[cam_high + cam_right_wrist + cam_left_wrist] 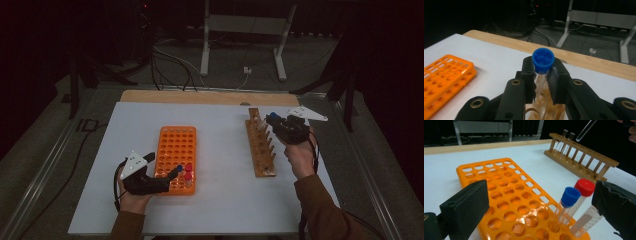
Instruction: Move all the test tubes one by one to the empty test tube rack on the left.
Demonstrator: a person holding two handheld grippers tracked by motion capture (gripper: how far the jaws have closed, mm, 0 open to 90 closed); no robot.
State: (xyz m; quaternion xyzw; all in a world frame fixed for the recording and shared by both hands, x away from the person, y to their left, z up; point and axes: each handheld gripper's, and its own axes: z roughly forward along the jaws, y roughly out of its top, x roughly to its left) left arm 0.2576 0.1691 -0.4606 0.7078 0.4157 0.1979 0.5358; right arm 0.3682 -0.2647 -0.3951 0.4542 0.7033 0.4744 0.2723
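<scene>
Right gripper view: tube (541, 65) above wooden rack (543, 110)

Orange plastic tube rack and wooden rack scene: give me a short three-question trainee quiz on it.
1. True or false: the right hand-held gripper is shut on a blue-capped clear test tube.
2. How many capped tubes stand in the orange plastic tube rack?
3. The held tube hangs above: A the orange rack, B the wooden peg rack, C bare table.

Key: 1 true; 2 three, one blue-capped and one red-capped in the left gripper view; 3 B.
</scene>
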